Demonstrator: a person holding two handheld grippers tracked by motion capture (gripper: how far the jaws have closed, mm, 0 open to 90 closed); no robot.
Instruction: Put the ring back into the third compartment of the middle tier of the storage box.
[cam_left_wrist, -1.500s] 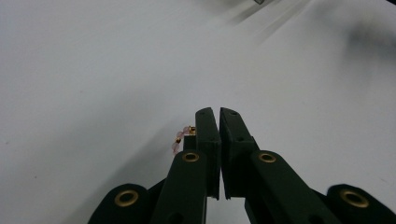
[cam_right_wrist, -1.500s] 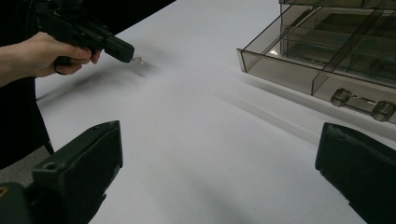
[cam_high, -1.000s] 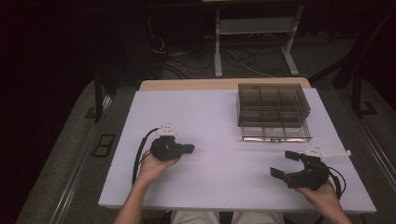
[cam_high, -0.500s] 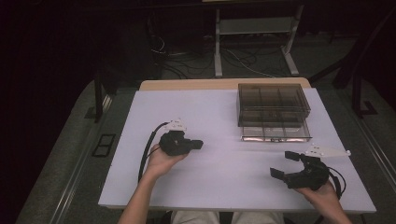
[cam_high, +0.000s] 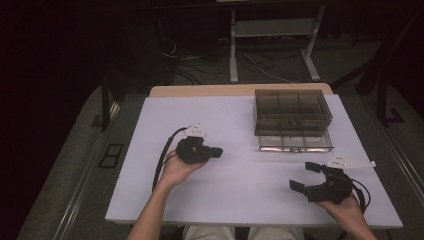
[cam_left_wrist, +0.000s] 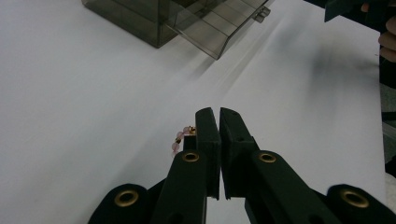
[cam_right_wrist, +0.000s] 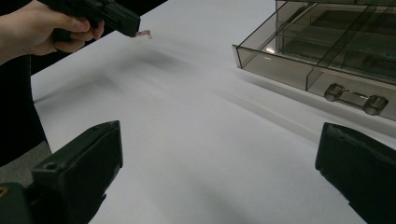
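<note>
Currently left gripper (cam_left_wrist: 214, 122) is clenching a beaded bracelet (cam_left_wrist: 181, 136) mid-worktop (cam_high: 240, 125), carrying toward the open drawer (cam_high: 295, 141) at the far-right corner; right gripper (cam_high: 306, 176) is idling released. Next: align over a compartment.

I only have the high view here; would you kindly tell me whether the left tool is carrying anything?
Observer: Yes, the left tool is shut on a small string of pink beads with a gold piece.
Operator: Thank you. Is the drawer open?
Observer: The drawer of the smoky plastic organizer stands pulled out, with dividers inside.
Operator: And the right tool?
Observer: The right tool is open, nothing between its jaws, above the white table.
</note>
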